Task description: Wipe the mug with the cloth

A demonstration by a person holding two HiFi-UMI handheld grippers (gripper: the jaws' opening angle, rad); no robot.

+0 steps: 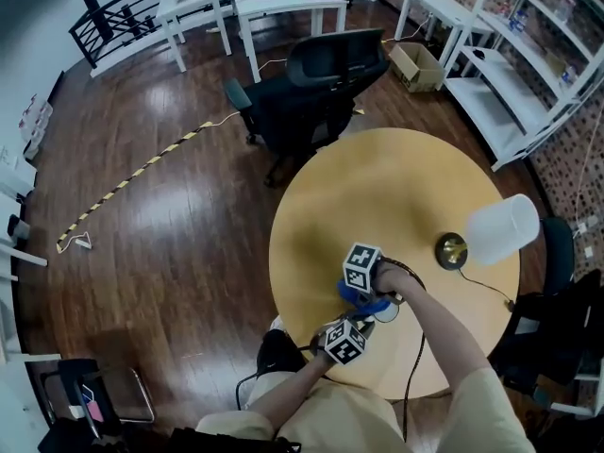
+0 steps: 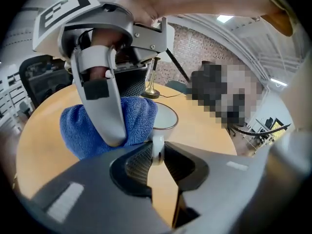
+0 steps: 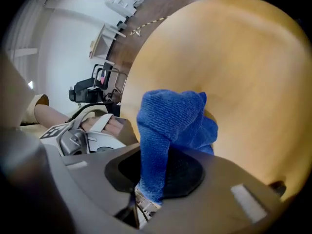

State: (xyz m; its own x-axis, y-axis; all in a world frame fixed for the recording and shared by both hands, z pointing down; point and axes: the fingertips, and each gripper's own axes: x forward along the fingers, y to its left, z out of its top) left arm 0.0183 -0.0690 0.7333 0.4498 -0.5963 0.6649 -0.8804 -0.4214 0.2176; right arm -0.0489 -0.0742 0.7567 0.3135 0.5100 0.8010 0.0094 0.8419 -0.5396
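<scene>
A white mug [image 2: 165, 117] stands on the round wooden table [image 1: 377, 196] near its front edge. My left gripper [image 2: 157, 155] is shut on the mug's handle [image 2: 157, 146], which sits pinched between the ribbed pads. The blue cloth [image 3: 168, 126] is bunched between the pads of my right gripper [image 3: 153, 179], which is shut on it. In the left gripper view the cloth [image 2: 83, 130] presses against the mug's left side, with one right-gripper finger [image 2: 105, 111] across it. In the head view both grippers meet over the cloth [image 1: 363, 300] and the mug [image 1: 385, 311].
A lamp with a white shade [image 1: 500, 226] and a brass base [image 1: 451, 250] stands at the table's right. A black office chair [image 1: 321, 83] is behind the table. White shelves [image 1: 528, 55] and a cardboard box [image 1: 417, 64] are at the back right.
</scene>
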